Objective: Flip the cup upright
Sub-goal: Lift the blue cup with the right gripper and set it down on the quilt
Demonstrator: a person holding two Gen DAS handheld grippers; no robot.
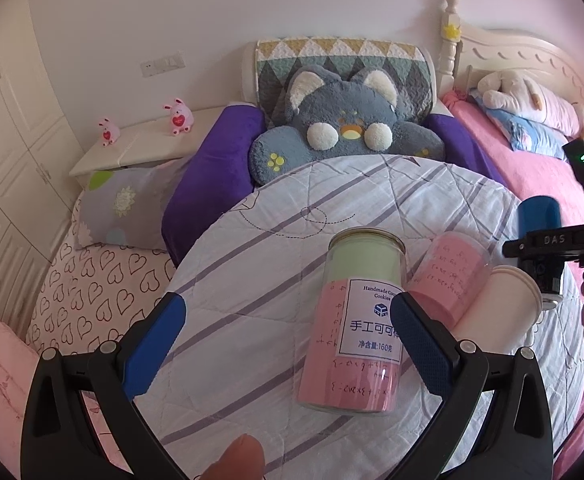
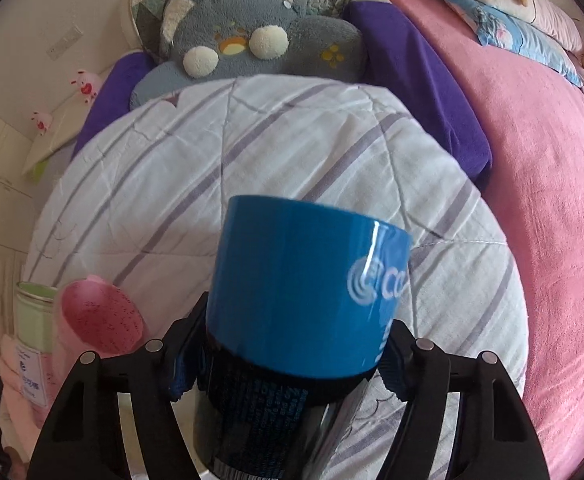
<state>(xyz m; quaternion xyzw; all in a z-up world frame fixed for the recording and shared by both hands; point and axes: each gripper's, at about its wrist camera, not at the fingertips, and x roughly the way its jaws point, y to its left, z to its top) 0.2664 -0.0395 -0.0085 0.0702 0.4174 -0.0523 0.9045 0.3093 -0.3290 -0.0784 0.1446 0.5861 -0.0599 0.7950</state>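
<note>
A blue cup (image 2: 304,284) with a white logo is held in my right gripper (image 2: 287,344), whose blue-padded fingers (image 2: 181,364) clamp its dark lower band. It is lifted above the striped quilt (image 2: 211,168) and tilted. The left wrist view shows it as a blue shape (image 1: 539,216) at the far right above the right gripper's black body (image 1: 548,244). My left gripper (image 1: 287,332) is open and empty over the quilt (image 1: 251,272). Its right finger (image 1: 416,336) overlaps a glass jar (image 1: 358,320).
The glass jar with pink and green filling lies on the quilt beside a pink cup (image 1: 448,276) and a white cup (image 1: 500,304), both on their sides. A grey cat plush (image 1: 344,128), purple cushions (image 1: 211,176) and a pink blanket (image 2: 532,184) surround the quilt.
</note>
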